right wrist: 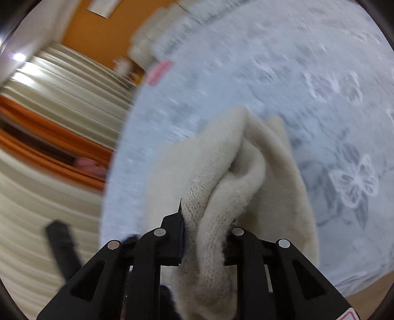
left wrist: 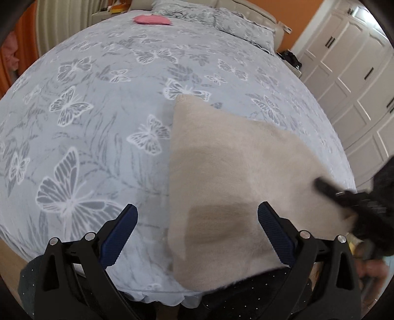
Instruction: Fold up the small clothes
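The right gripper [right wrist: 205,221] is gripping a bunched fold of the cream sweater [left wrist: 234,167] between its jaws; the left gripper [left wrist: 197,221] is hanging released, jaws straddling the sweater's edge above the bed [left wrist: 98,98].

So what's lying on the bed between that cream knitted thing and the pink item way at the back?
Nothing: in the left wrist view only bare butterfly bedspread stretches between the cream knit and the pink item.

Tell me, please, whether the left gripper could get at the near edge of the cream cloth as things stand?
Probably yes: the left gripper hangs open right over the cloth, nothing between. The right gripper grips its other side, clear of that path.
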Demonstrator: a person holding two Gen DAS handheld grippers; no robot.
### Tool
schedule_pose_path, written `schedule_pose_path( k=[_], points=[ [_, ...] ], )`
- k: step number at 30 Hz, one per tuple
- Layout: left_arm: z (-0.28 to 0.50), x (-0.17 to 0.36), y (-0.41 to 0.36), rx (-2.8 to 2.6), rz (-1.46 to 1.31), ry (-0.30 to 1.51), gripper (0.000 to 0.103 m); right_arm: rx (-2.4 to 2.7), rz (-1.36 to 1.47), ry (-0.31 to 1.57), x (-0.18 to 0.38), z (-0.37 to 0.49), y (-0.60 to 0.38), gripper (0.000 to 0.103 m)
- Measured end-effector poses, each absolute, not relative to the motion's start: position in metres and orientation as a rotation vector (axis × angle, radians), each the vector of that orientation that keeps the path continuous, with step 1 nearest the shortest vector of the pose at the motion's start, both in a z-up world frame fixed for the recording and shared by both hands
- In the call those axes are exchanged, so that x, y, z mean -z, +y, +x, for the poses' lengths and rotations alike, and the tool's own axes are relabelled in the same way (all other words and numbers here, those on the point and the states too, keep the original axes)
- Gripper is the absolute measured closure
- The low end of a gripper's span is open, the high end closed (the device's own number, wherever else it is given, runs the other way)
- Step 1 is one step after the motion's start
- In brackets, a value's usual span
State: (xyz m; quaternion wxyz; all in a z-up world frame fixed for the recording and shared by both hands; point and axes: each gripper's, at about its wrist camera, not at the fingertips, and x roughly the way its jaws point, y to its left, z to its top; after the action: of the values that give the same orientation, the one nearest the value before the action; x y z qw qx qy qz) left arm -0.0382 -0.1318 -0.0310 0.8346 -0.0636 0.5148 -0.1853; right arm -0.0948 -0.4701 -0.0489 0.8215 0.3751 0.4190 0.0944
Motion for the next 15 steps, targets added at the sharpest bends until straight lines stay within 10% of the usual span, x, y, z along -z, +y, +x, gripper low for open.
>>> schedule_pose_path(
  k=[6,15],
  points=[
    [-0.036,0.045,-0.137,0.389,-0.134,1.135,0.007,-0.025,0.642,1.064,0.117,-0.109,-0.475,0.083],
    [-0.032,0.045,-0.134,0.413,-0.182,1.153,0.007,0.015,0.646,0.976,0.071,-0.113,-0.493,0.039]
  ],
)
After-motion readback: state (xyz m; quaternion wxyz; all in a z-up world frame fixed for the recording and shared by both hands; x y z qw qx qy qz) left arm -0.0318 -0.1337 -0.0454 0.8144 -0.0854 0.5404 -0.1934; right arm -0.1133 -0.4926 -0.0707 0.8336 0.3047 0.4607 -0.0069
